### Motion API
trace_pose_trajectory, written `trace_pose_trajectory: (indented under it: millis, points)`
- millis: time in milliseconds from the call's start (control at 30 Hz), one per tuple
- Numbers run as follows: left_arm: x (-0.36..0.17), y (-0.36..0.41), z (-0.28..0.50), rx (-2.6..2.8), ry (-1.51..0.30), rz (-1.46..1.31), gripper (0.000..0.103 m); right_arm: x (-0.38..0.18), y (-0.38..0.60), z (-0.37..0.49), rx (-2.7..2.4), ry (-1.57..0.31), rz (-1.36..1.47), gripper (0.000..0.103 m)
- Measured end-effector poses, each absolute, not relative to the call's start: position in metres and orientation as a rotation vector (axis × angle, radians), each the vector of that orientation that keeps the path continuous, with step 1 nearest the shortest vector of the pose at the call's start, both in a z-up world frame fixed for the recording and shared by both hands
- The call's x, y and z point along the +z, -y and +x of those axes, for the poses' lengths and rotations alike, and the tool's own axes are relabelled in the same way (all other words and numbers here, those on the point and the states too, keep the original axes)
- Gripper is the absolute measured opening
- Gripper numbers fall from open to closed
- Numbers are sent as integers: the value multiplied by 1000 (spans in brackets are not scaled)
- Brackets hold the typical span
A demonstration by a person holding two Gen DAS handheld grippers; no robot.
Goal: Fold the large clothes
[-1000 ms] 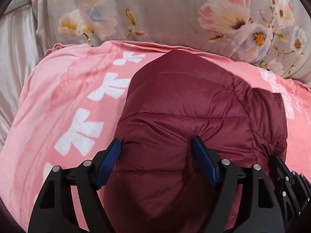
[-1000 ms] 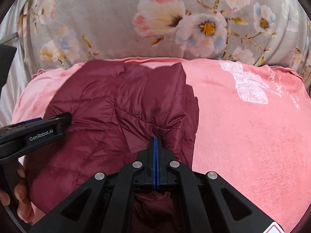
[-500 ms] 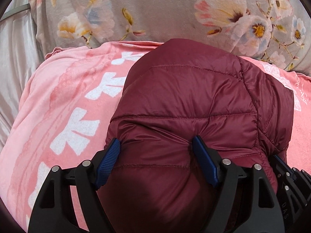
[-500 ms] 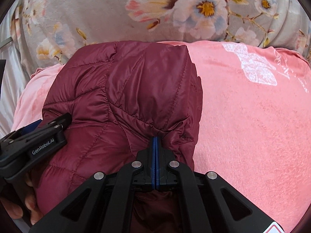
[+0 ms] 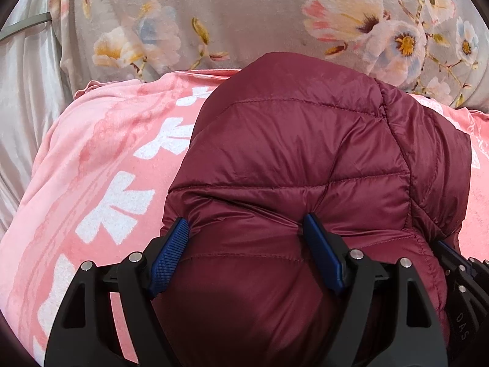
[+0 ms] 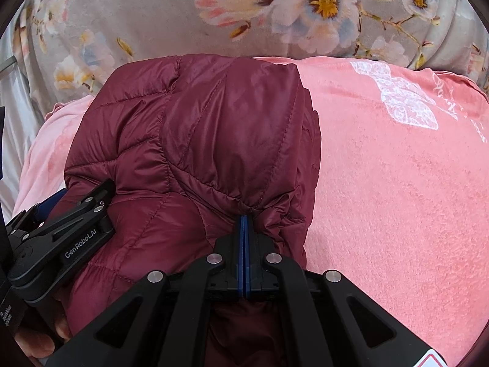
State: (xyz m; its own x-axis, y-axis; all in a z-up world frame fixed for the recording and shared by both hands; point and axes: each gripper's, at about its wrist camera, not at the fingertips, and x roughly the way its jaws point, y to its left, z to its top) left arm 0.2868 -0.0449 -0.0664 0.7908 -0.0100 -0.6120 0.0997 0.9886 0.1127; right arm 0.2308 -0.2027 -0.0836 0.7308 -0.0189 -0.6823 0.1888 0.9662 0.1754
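Observation:
A dark red quilted puffer jacket (image 5: 299,159) lies bunched on a pink blanket (image 5: 101,159). My left gripper (image 5: 246,229) is open, its blue-padded fingers (image 5: 171,253) spread wide with a bulge of jacket pushed between them. In the right wrist view the jacket (image 6: 195,140) fills the left half. My right gripper (image 6: 245,218) is shut on a pinched fold of the jacket at its right edge. The left gripper's black body (image 6: 61,241) shows at the left, against the jacket's side.
The pink blanket (image 6: 397,183) with white prints covers the surface to the right and left. Behind it lies a grey floral cover (image 5: 244,15). A pale satin sheet (image 5: 24,91) is at the far left.
The jacket has moved away from me and up, and its far edge now reaches the floral cover. Both grippers moved forward with it. The right gripper's grip is unchanged.

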Motion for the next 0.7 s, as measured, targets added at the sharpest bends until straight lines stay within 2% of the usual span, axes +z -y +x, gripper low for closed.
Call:
trace_pose_trajectory:
  millis: [167, 367, 533, 700]
  points:
    - [-58, 37, 284, -117, -676, 118, 75, -65, 210, 220, -73, -720, 314, 0]
    - [-13, 8, 290, -166, -687, 15, 75, -19, 222, 230, -76, -642, 365, 1]
    - [7, 17, 326, -131, -706, 3, 74, -18, 229, 267, -123, -656, 373, 1]
    - [-10, 28, 362, -109, -794, -12, 75, -38, 243, 295, -191, -719, 373, 0]
